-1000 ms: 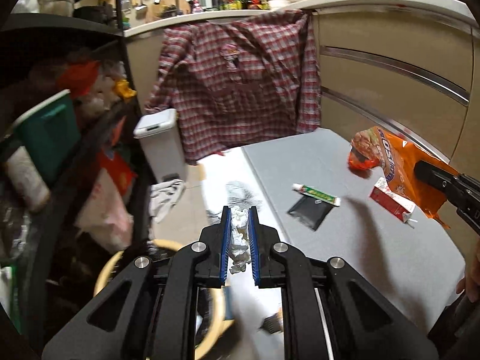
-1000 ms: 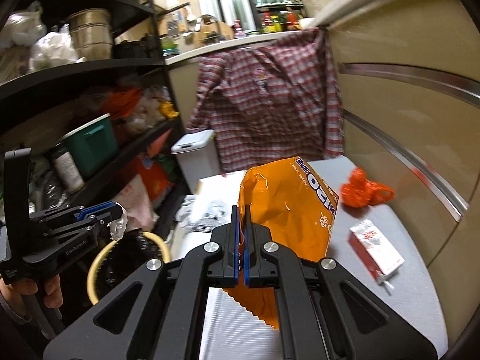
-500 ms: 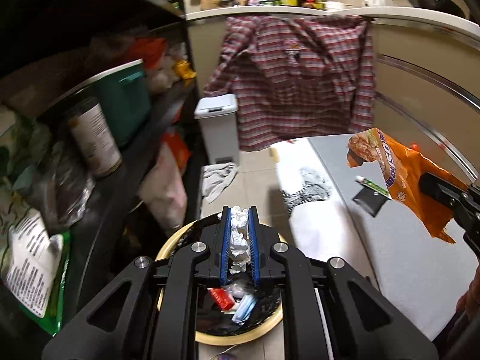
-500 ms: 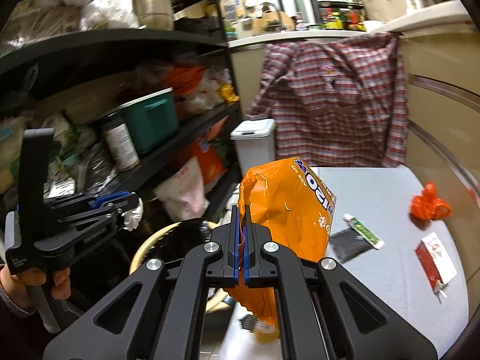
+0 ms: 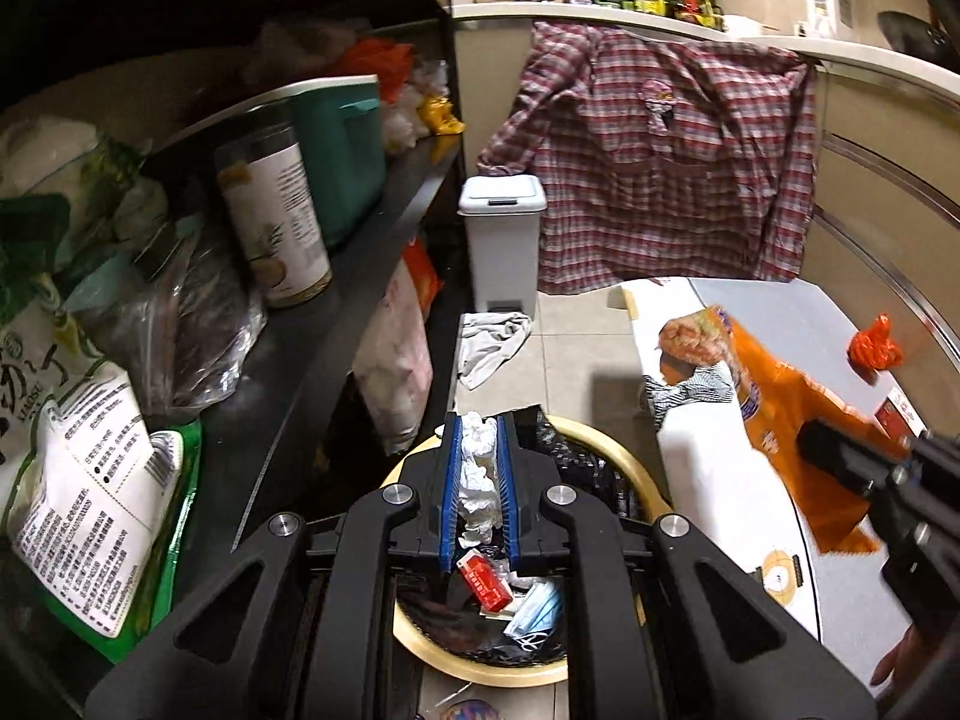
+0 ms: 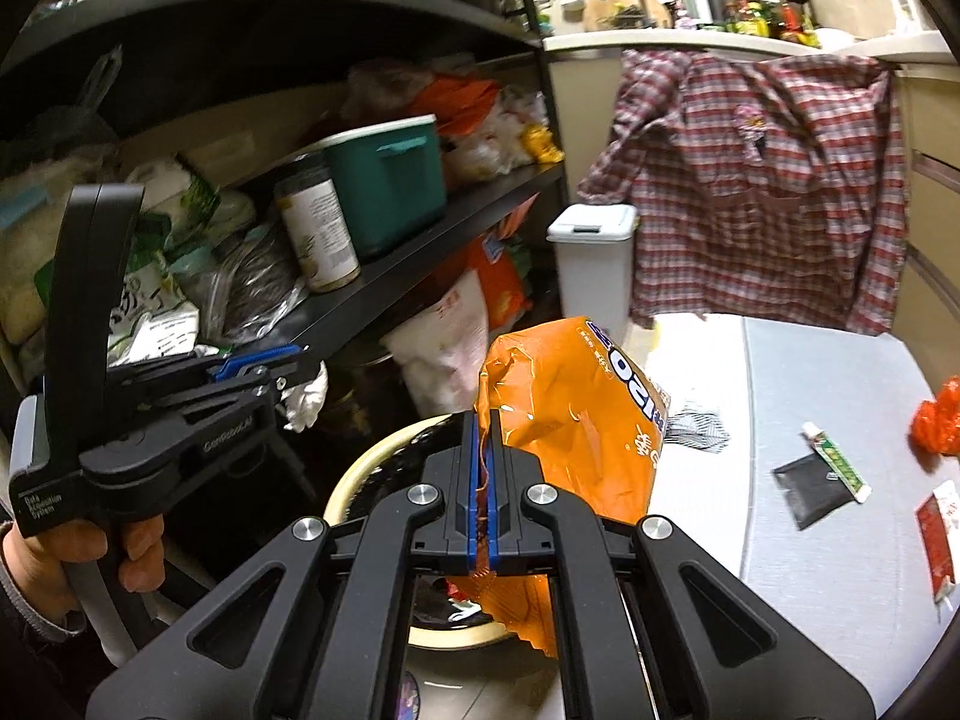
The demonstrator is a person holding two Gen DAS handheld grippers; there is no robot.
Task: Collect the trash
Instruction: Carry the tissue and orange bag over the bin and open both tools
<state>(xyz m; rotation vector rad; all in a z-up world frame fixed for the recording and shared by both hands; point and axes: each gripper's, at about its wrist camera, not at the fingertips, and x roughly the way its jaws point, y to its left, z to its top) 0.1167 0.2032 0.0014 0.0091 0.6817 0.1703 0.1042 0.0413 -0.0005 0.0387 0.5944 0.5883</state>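
The left tongs (image 5: 477,438) hold a crumpled white tissue (image 5: 478,483) pinched between their blue pads, directly above the round bin (image 5: 624,471) on the floor. The bin already contains a red packet (image 5: 485,585) and a blue face mask (image 5: 540,612). The right tongs (image 6: 483,426) are closed on the edge of an orange snack bag (image 6: 570,402), which hangs over the bin's rim nearest the counter (image 6: 840,372). On the counter, beyond the bin, lie a small tube (image 6: 836,461), a black sachet (image 6: 807,483) and a red carton (image 6: 939,531).

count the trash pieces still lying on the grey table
4: orange wrapper far right, tube overlapping a black packet, red carton nearest. Others may lie out of view.
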